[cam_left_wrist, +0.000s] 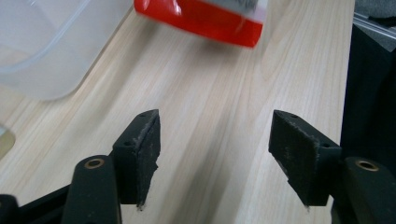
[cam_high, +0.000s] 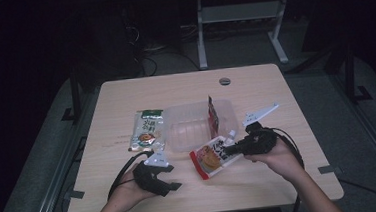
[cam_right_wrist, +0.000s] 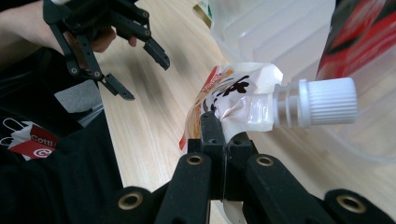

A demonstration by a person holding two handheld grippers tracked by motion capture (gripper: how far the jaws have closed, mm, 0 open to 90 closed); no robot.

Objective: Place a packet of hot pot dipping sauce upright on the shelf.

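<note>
My right gripper (cam_high: 227,146) (cam_right_wrist: 218,125) is shut on the top of a spouted food pouch (cam_high: 209,159) (cam_right_wrist: 233,91), just below its white screw cap (cam_right_wrist: 329,100). The pouch hangs tilted above the table, close to the front of a clear plastic container (cam_high: 176,110) (cam_right_wrist: 280,32). A red packet (cam_high: 212,115) (cam_right_wrist: 359,42) stands upright inside that container. My left gripper (cam_high: 173,177) (cam_left_wrist: 215,140) (cam_right_wrist: 142,74) is open over bare wood near the front edge, nothing between its jaws. The pouch's red bottom edge (cam_left_wrist: 205,21) shows ahead of it.
A green-topped flat food packet (cam_high: 147,131) lies on the wooden table (cam_high: 262,191) to the left of the container (cam_left_wrist: 42,46). A round cable hole (cam_high: 224,81) sits near the far edge. Desk frames stand on the dark floor beyond.
</note>
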